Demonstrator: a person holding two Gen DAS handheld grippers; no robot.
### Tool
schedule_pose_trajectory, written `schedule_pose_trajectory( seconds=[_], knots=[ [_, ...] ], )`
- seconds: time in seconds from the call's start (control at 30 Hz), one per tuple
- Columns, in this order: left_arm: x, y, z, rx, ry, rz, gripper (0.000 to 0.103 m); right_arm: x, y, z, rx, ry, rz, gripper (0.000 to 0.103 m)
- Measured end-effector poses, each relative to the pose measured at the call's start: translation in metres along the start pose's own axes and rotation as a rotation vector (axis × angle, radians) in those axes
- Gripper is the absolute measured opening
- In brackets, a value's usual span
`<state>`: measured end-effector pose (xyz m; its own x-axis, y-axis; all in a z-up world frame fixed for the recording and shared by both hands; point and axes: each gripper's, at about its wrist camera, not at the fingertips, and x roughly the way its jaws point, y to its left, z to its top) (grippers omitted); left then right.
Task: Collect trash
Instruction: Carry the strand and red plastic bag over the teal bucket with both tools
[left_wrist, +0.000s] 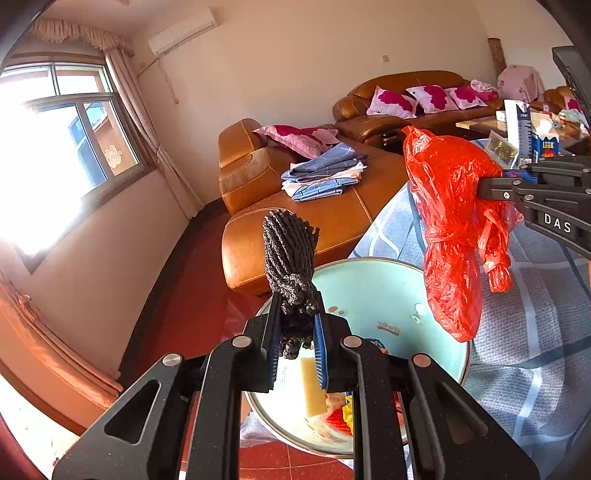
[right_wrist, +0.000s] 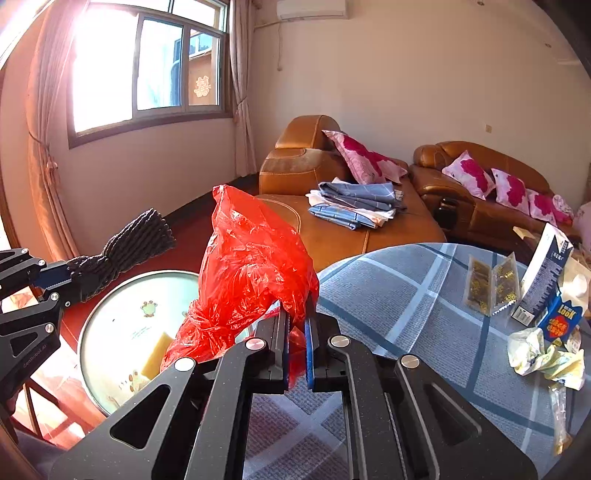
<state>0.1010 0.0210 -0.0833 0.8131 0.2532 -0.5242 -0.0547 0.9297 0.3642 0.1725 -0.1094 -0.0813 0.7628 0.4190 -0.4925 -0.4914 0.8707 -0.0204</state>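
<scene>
You hold the net (left_wrist: 290, 254) in the left gripper (left_wrist: 295, 347) and the red bag (right_wrist: 251, 266) in the right gripper (right_wrist: 297, 332), jaws pinching each, poised over the basin (left_wrist: 388, 291) for dropping.

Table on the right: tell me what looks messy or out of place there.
On the checked tablecloth, a crumpled wrapper lies by a tilted carton and snack packets. Nothing looks spilled.

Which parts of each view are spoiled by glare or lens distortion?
Left wrist view: window blown out white, walls bow at the edges. Right wrist view: window glares likewise, the basin shines pale, the table curves.
</scene>
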Motion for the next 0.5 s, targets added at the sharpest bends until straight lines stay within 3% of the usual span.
schedule_pose_trajectory(
  seconds=[0.5],
  knots=[
    [0.01,0.004,-0.005,0.012,0.036,0.024,0.016,0.005,0.016,-0.003,-0.072,-0.005,0.019,0.007]
  ],
)
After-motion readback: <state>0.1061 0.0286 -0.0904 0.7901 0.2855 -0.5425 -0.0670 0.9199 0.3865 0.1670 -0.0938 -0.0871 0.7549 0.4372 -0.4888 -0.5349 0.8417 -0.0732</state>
